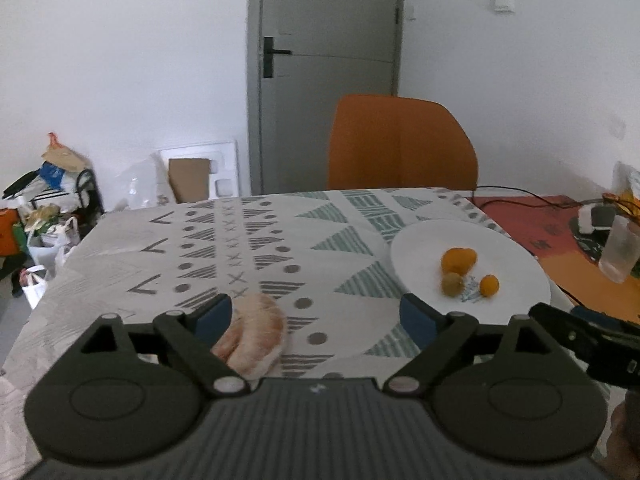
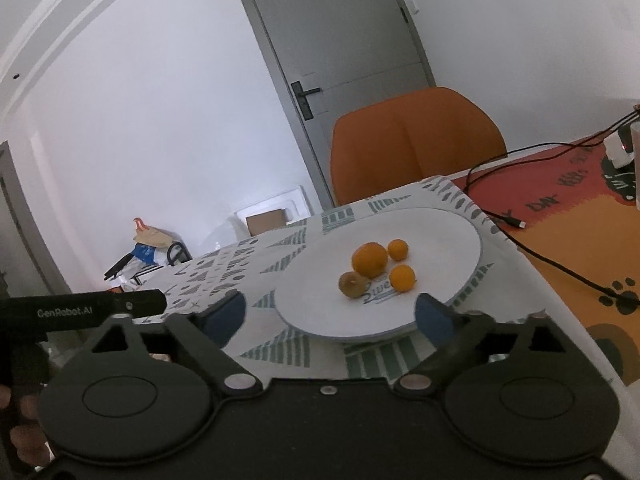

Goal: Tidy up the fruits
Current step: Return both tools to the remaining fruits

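A white plate (image 1: 512,264) (image 2: 440,240) sits on the patterned tablecloth. On it lie a large orange (image 1: 458,260) (image 2: 370,260), two small oranges (image 1: 489,285) (image 2: 402,278) (image 2: 398,249) and a brownish kiwi (image 1: 453,284) (image 2: 352,285). A pale peach (image 1: 256,336) lies on the cloth, just right of the left finger of my left gripper (image 1: 316,316), which is open and empty. My right gripper (image 2: 330,312) is open and empty, over the plate's near rim. Part of the right gripper's body shows at the right in the left wrist view.
An orange chair (image 1: 400,144) (image 2: 412,140) stands behind the table. To the right, a red-orange mat (image 2: 560,208) carries a black cable (image 2: 552,256), a white device and a clear cup (image 1: 620,252). Bags and clutter (image 1: 48,216) lie on the floor at left.
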`<state>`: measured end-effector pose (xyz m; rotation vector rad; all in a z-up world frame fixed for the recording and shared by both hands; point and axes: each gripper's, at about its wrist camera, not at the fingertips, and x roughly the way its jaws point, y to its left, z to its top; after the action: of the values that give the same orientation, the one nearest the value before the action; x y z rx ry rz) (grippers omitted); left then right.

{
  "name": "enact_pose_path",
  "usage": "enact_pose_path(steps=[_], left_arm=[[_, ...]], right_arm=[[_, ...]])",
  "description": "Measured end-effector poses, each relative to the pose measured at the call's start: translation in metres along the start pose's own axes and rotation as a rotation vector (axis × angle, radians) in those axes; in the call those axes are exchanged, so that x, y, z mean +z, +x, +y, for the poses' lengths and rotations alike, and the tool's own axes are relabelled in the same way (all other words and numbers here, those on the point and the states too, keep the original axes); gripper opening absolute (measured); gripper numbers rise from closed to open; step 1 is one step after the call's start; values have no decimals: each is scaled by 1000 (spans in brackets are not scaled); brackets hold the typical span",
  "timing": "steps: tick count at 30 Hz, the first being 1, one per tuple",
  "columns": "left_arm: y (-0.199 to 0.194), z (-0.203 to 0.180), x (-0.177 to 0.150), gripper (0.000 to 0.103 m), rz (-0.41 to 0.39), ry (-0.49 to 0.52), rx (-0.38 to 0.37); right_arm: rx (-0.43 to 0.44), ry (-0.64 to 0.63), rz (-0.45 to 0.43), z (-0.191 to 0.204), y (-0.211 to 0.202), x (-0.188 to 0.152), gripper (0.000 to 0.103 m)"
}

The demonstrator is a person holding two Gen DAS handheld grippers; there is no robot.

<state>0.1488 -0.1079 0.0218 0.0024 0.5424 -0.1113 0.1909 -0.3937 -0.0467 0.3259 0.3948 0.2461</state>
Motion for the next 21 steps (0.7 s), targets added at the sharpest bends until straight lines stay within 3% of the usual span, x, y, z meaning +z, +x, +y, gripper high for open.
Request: enact_pose_path(steps=[3, 21], left_arm=[[-8, 9, -2, 90, 3, -9, 9], [-43, 84, -30, 90, -10, -139, 121]], right_arm=[[12, -6, 3, 7, -1, -1, 103], [74, -90, 61, 63, 11, -21, 103]])
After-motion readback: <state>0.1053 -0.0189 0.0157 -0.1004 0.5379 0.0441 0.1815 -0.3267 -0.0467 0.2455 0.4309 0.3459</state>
